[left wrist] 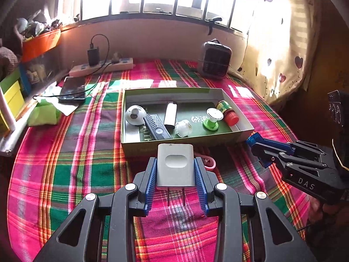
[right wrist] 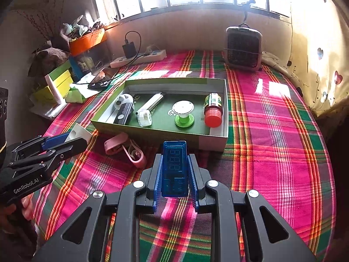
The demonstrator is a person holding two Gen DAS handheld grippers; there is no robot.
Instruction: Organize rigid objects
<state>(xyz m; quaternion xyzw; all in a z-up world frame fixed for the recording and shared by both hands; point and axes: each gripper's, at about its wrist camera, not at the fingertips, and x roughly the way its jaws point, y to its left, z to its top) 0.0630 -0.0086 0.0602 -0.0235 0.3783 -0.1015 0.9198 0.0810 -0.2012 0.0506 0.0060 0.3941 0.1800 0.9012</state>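
My left gripper is shut on a white plug adapter, prongs toward the camera, held just in front of the green cardboard box. My right gripper is shut on a translucent blue USB meter, held in front of the box's near wall. Inside the box lie a white round gadget, a black remote-like device, a white lighter, a clear white cap, a green-and-white spool and a red-capped jar.
A pink clip with a strap lies on the plaid cloth in front of the box. A phone on a cable, a power strip, a small heater and cluttered bins stand at the back and left.
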